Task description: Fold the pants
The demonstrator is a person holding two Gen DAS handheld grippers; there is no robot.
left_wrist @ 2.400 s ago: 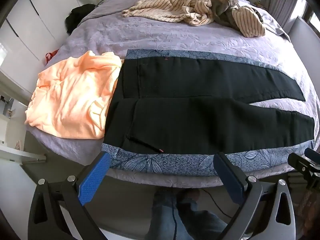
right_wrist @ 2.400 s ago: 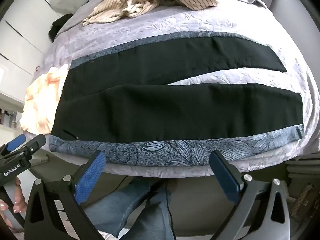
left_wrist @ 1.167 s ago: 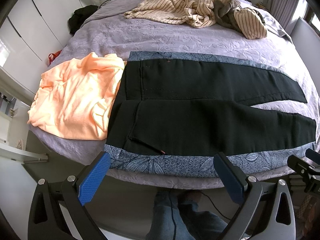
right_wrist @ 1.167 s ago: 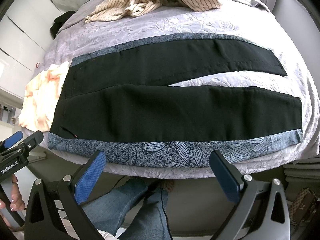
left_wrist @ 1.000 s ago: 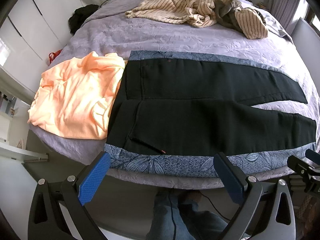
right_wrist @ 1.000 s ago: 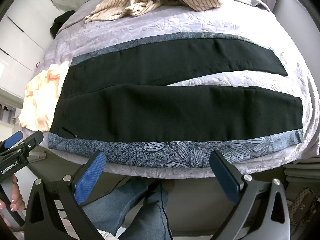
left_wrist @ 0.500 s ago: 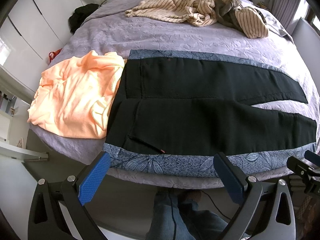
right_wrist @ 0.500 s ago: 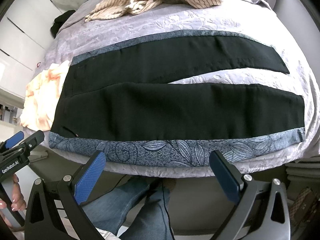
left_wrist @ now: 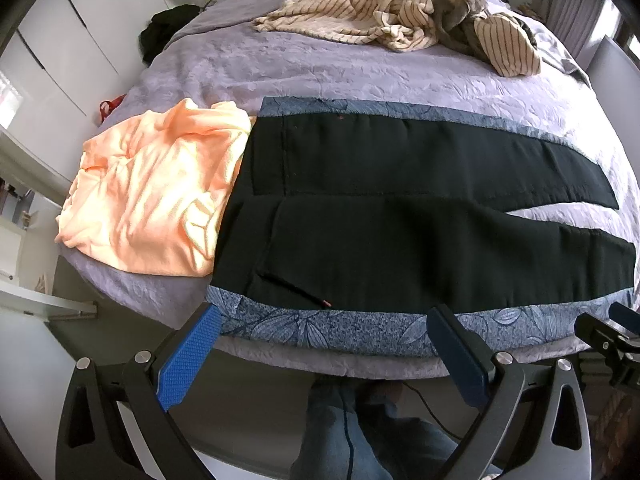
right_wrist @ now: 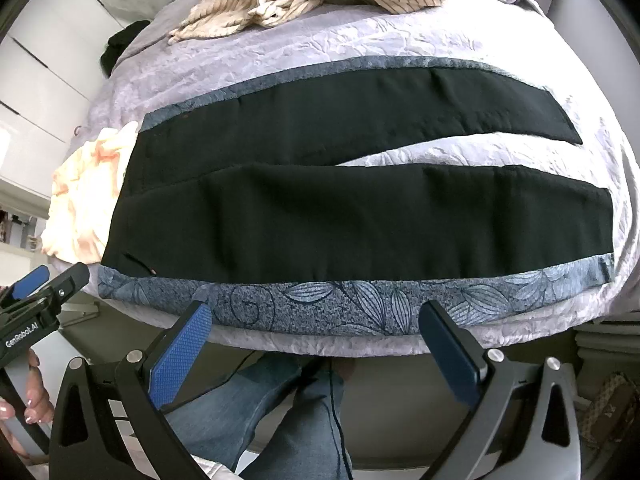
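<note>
Black pants [left_wrist: 400, 220] lie flat along bed's [left_wrist: 320, 68] near edge, waist w/ orange top [left_wrist: 152, 196] at left edge. Nothing folded yet; next prob. lift the near leg over the far one. Left gripper [left_wrist: 320, 344] & right gripper [right_wrist: 316, 340]: both spread wide, empty. "GenRobot.AI" on left gripper's body.

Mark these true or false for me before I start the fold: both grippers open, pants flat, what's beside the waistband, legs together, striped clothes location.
1. The left gripper and right gripper are both open. True.
2. The black pants are already folded in half. False: they lie flat, unfolded.
3. The orange garment lies beside the waistband. True.
4. The two legs lie pressed together. False: bedspread shows between them.
5. The striped clothes sit on the pants. False: they lie farther back.
</note>
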